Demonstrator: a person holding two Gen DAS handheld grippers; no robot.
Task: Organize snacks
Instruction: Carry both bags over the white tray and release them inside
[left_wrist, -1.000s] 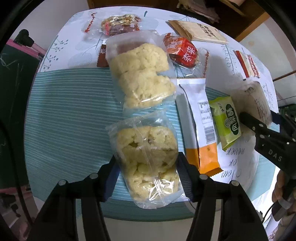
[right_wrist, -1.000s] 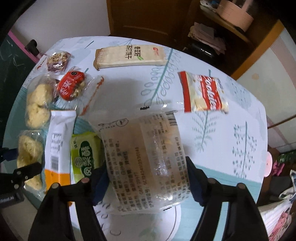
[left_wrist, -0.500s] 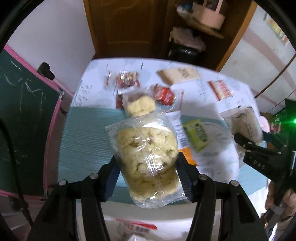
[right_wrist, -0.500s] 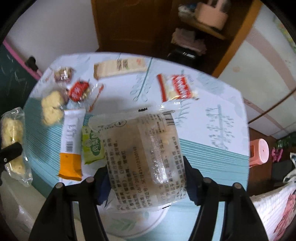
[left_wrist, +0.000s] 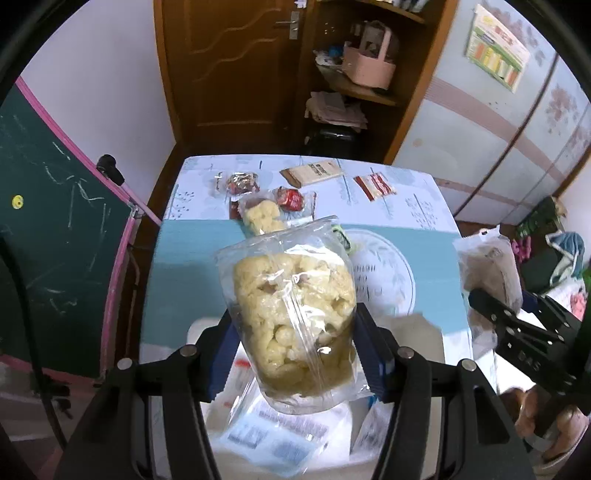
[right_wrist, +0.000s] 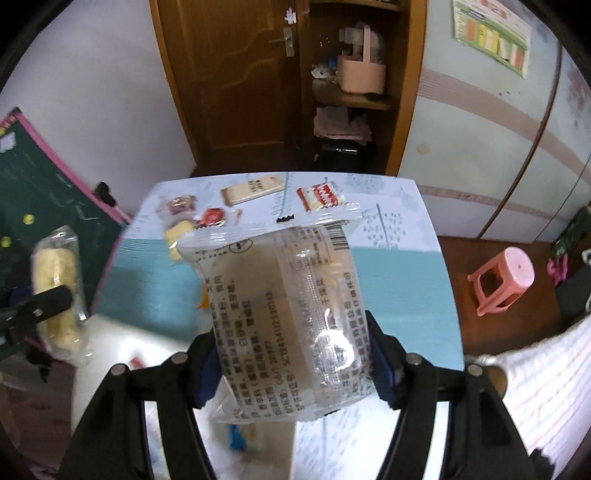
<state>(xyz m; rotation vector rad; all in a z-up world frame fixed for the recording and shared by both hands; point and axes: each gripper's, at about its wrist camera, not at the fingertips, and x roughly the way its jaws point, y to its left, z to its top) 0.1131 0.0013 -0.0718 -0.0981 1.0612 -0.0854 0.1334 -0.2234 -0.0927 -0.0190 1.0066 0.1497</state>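
Note:
My left gripper (left_wrist: 293, 350) is shut on a clear bag of yellow puffed snack (left_wrist: 293, 314) and holds it high above a white box (left_wrist: 280, 435) at the table's near edge. My right gripper (right_wrist: 291, 358) is shut on a clear printed snack packet (right_wrist: 284, 314), also held high. Each gripper shows in the other's view: the right one (left_wrist: 517, 328) and the left one (right_wrist: 37, 306). More snacks lie at the table's far end: a second puffed bag (left_wrist: 260, 218), a red packet (left_wrist: 291, 197), a tan bar (left_wrist: 312, 173), a red-white packet (left_wrist: 375, 186).
The table (left_wrist: 192, 258) has a teal and white cloth. A green chalkboard (left_wrist: 48, 229) stands at the left. A pink stool (right_wrist: 502, 284) stands on the floor at the right. A wooden door and shelf are behind the table.
Both grippers have lifted their packets off the table and pulled back toward the near edge. The table now looks smaller and farther, and the white box has come into view below.

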